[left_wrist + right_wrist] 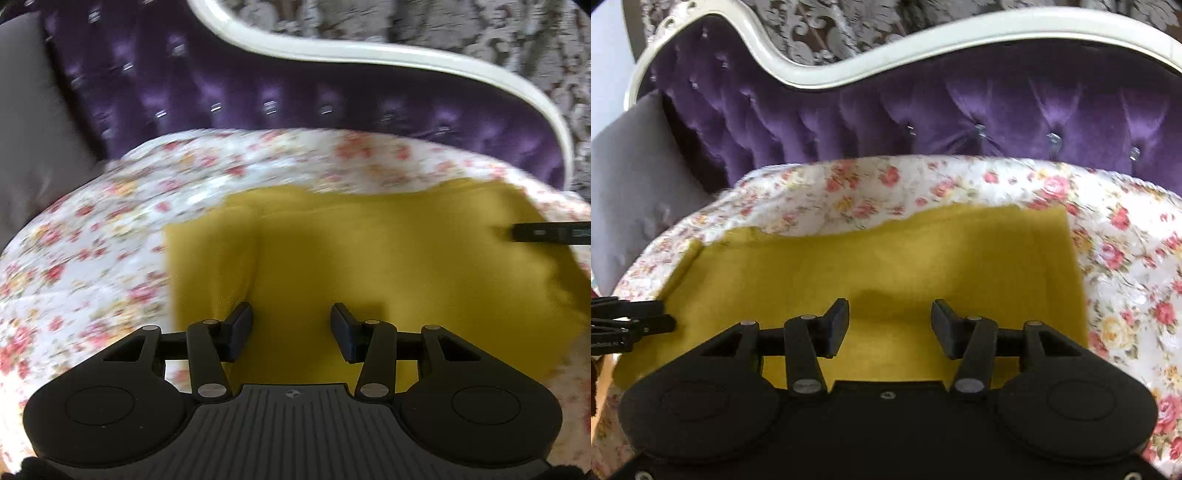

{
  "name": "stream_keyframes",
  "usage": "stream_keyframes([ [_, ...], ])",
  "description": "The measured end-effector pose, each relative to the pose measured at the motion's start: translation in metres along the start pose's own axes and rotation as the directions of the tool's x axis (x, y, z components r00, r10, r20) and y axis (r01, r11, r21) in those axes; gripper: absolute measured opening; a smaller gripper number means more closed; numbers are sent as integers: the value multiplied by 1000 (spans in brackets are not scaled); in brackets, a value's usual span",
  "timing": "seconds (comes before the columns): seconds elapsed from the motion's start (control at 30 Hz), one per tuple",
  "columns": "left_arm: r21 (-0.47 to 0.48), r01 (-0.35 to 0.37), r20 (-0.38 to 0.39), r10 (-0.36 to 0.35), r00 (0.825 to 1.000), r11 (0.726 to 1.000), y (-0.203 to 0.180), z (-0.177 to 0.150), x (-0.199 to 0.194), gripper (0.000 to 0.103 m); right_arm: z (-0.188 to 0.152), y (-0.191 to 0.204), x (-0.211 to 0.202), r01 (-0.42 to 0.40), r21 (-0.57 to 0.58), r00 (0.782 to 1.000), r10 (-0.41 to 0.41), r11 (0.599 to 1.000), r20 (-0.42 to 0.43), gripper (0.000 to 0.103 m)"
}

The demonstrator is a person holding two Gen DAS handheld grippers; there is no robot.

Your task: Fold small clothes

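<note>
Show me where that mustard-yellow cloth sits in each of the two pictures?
Left wrist view: the yellow cloth fills the centre and right, beyond the open left gripper.
Right wrist view: the yellow cloth spans the centre and left, beyond the open right gripper.
Shared landmark: the purple tufted headboard behind the floral bedspread.

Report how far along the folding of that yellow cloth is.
Done: the yellow cloth lies spread fairly flat on the floral cover, with a raised crease near its left side. In hand: nothing; left gripper and right gripper hover open above it. Left: gripping an edge and making the fold; no finished fold shows clearly.
</note>
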State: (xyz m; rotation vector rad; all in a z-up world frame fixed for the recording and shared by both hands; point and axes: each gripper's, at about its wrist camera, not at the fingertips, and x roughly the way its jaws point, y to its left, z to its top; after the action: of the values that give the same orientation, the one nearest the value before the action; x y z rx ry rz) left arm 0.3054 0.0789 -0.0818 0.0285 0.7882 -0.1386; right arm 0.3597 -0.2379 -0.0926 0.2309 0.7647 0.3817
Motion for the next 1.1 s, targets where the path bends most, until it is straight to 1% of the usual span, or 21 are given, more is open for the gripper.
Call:
stream_keyframes([
  [0.03,-22,-23,1,23,1000,999,11,-1,2,45,0,-3,0,12,8,1000,-12,1000,0,56],
  [0.1,-61,-54,2,54,999,997,32,2,4,50,-1,-12,-3,19,33,1000,-19,999,7,54],
  [0.13,-78,-87,-3,87,996,993,41,4,5,51,-1,-16,-6,21,42,1000,-22,999,10,54],
  [0.2,-87,-166,-18,165,986,982,59,9,10,50,-1,-18,-10,38,44,999,-39,998,13,54],
  [0.3,-122,-211,-35,208,977,970,78,16,5,49,-2,-19,-17,60,44,998,-61,997,18,55],
  [0.33,-130,-213,-21,212,977,968,81,16,-4,49,-3,-19,-21,62,46,998,-64,997,25,55],
  [0.43,-115,-168,10,170,985,979,76,13,-30,50,-5,-14,-39,49,34,998,-51,998,45,56],
  [0.53,-53,-106,23,107,994,993,52,1,-49,53,-14,-2,-53,29,4,999,-29,1000,36,56],
  [0.63,-3,-30,7,30,1000,1000,22,-19,-57,60,-32,12,-61,16,-37,1000,-16,999,-1,56],
  [0.7,30,2,-16,-2,1000,1000,3,-34,-56,60,-46,20,-63,28,-77,999,-31,997,-37,56],
  [0.73,43,7,-31,-6,1000,999,-2,-41,-54,60,-55,23,-64,36,-94,998,-41,995,-56,56],
  [0.8,63,-13,-53,16,998,998,-9,-56,-51,62,-69,24,-65,48,-110,995,-58,993,-82,56],
  [0.87,72,-31,-39,34,999,997,-10,-65,-54,65,-78,26,-73,66,-126,994,-76,990,-76,56],
  [0.93,19,-14,-46,15,999,1000,-2,-68,-55,65,-83,27,-78,77,-135,993,-89,988,-83,56],
  [0.97,9,-11,-45,12,999,1000,0,-69,-55,66,-85,26,-80,81,-135,992,-93,988,-88,56],
  [1.03,26,-13,-38,14,999,1000,0,-71,-57,66,-88,26,-83,87,-134,991,-99,987,-88,56],
  [1.1,21,-9,-32,10,999,1000,-1,-73,-58,67,-88,24,-88,81,-118,991,-93,990,-99,57],
])
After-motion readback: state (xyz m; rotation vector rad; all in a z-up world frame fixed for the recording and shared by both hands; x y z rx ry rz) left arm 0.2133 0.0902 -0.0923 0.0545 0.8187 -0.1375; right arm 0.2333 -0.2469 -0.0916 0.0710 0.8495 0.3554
